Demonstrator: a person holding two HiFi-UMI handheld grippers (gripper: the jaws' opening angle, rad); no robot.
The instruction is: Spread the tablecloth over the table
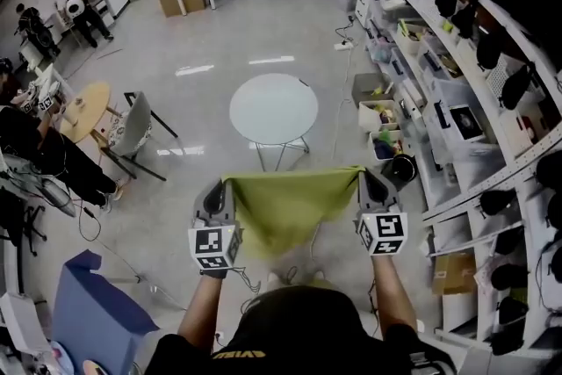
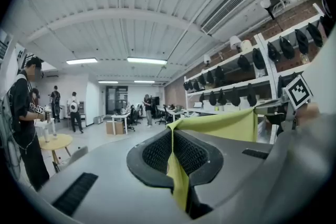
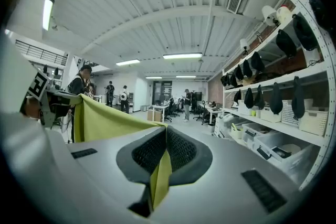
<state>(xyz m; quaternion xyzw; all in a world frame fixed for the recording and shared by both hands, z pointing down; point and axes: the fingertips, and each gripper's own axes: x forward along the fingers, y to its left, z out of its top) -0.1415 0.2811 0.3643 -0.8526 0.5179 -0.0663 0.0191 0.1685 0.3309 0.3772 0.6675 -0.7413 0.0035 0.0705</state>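
Note:
A yellow-green tablecloth hangs stretched between my two grippers, held level in the air well short of the round white table. My left gripper is shut on the cloth's left corner; in the left gripper view the cloth runs from the pinched jaws across to the other gripper. My right gripper is shut on the right corner, and in the right gripper view the cloth leaves the jaws toward the left. The cloth's middle sags down in front of the person.
Shelving with bins and dark headsets lines the right side. A grey chair and a small wooden round table stand at left, with people nearby. A blue box sits near the lower left. Desks and people fill the far end.

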